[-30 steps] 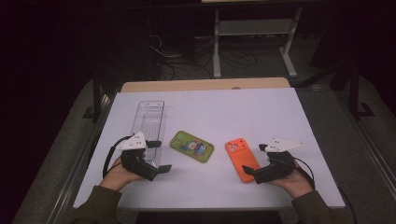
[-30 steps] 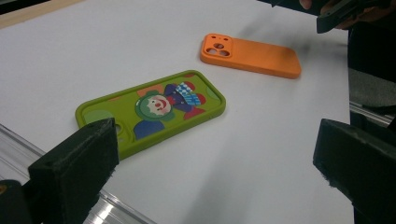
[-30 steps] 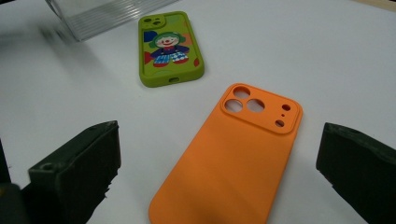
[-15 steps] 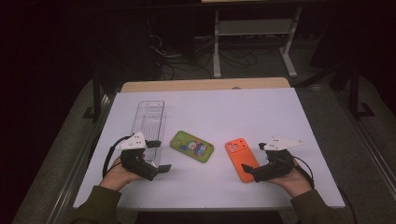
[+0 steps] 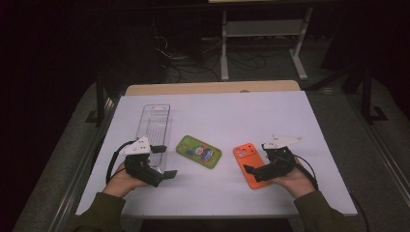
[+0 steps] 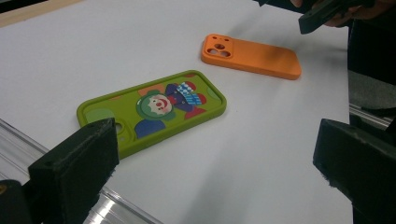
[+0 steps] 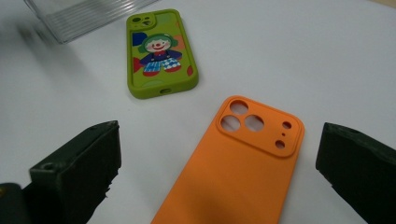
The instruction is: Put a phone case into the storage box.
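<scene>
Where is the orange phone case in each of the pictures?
High view: the orange phone case lies right of centre on the white table, by the right gripper.
Left gripper view: the case sits in the upper middle, beyond the green one.
Right gripper view: the case is at the bottom centre, between the open jaws.
Shared landmark: the green clown phone case lies beside it.

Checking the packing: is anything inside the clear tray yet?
The clear tray looks empty; the white table shows through it. Its near end is hidden behind the left claw. Green case and orange case lie outside it.
</scene>
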A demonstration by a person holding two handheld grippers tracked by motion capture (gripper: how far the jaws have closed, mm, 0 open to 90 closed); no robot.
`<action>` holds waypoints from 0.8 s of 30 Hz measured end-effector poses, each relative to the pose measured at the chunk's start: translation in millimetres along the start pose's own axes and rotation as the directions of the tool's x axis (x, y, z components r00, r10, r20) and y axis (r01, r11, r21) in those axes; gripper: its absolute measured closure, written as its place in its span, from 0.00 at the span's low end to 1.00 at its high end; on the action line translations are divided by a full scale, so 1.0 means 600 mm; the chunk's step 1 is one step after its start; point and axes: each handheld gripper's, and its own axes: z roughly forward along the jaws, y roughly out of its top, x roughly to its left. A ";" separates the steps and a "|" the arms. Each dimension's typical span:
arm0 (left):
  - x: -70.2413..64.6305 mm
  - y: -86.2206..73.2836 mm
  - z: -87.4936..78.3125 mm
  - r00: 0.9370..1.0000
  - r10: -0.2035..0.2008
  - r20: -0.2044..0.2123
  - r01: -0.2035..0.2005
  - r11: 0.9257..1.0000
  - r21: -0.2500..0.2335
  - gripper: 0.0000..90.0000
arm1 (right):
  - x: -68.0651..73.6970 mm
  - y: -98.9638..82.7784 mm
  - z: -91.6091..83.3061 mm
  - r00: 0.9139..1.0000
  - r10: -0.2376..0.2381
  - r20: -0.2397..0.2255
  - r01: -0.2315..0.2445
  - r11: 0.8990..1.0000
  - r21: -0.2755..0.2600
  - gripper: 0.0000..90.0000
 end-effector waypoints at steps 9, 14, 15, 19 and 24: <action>0.002 -0.002 -0.001 1.000 0.000 -0.001 0.000 1.000 -0.003 0.00 | -0.001 0.018 0.022 1.000 -0.005 -0.016 0.006 1.000 0.029 0.01; 0.001 -0.001 0.001 1.000 -0.001 0.001 0.001 1.000 -0.006 0.00 | 0.000 0.031 0.036 0.999 -0.001 -0.047 0.003 0.999 0.044 0.10; 0.001 -0.001 0.001 1.000 -0.001 0.001 0.001 1.000 -0.006 0.00 | 0.000 0.034 0.039 0.998 -0.002 -0.057 0.005 0.999 0.053 0.14; 0.000 -0.001 0.001 1.000 -0.001 0.004 0.001 1.000 -0.005 0.00 | 0.007 0.038 0.050 0.997 0.018 -0.078 -0.010 0.995 0.097 0.22; 0.002 -0.001 0.000 1.000 0.008 0.001 -0.008 1.000 -0.002 0.00 | 0.015 0.033 0.059 0.993 0.005 -0.115 0.014 0.987 0.163 0.40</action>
